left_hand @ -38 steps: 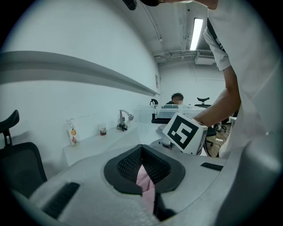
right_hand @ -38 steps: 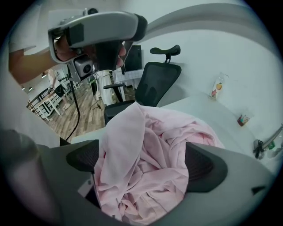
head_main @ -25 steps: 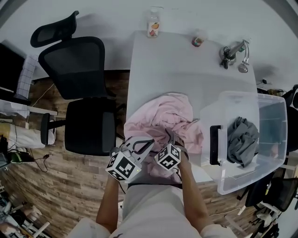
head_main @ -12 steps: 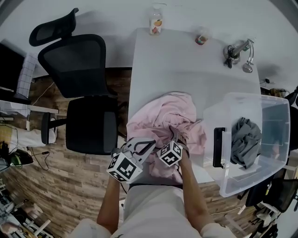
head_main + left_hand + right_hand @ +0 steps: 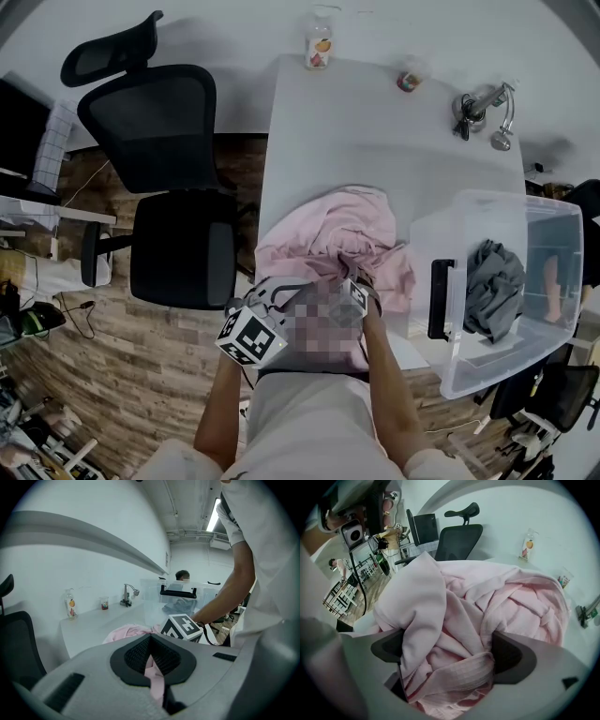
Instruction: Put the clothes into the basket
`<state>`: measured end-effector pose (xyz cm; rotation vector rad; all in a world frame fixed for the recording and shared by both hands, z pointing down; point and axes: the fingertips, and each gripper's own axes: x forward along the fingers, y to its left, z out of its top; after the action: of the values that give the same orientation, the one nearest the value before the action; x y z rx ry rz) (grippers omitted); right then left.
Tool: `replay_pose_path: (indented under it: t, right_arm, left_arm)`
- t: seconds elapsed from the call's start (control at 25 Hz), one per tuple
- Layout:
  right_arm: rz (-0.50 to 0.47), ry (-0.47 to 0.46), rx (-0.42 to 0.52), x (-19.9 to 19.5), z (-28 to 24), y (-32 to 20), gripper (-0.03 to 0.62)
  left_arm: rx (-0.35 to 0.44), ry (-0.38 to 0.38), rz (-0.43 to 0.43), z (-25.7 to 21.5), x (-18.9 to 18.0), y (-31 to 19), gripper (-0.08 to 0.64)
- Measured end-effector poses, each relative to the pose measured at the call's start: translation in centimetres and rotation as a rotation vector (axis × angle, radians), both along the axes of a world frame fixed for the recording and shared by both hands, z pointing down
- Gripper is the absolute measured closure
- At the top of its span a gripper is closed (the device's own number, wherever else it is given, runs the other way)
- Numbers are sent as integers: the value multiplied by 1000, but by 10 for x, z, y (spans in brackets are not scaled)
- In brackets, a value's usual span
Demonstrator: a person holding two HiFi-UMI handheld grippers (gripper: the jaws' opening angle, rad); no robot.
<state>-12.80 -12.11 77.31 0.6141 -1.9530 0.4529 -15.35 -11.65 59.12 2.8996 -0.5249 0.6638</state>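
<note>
- Here, the left claw (image 5: 152, 667) was pinched shut on a thin fold of the pink garment (image 5: 337, 234), probably to lift one edge.
- The right claw (image 5: 445, 653) stood wide, gripping a thick bunch of the same garment, so both claws could carry it together.
- The pink garment lay heaped at the near edge of the bench (image 5: 375, 131), just beside the basket (image 5: 553, 281), which held a grey garment (image 5: 492, 286).
- Compared with a second before, the heap had barely shifted, and both claws stayed at its near edge.
</note>
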Motion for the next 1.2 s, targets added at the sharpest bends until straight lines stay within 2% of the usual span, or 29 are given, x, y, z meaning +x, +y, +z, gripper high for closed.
replay_pose_path:
  t: [0.16,0.36,0.52,0.8,1.0,1.2]
  right_arm:
    - [4,-9,-13,-1,-1,3,47]
    - [5,-44,-32,-9,-6,13,223]
    - [53,-65,-28,-8,-9,10,373]
    - [91,-110,-36,-6,-14,9,432]
    - [177,-228,-67,-6,-29,11,448]
    - [226,-359,-47,-10,-57,13,451]
  left_arm:
    - [0,-4,-6,1,-2,0,555]
    - [2,-8,-16,1,-7,2,555]
    - [3,-9,-18,0,-8,5,555]
    - [6,-8,-20,-2,-7,12,555]
    - [22,-6,-22,-7,-8,15,555]
    - [40,-8,-23,-14,-8,19,555]
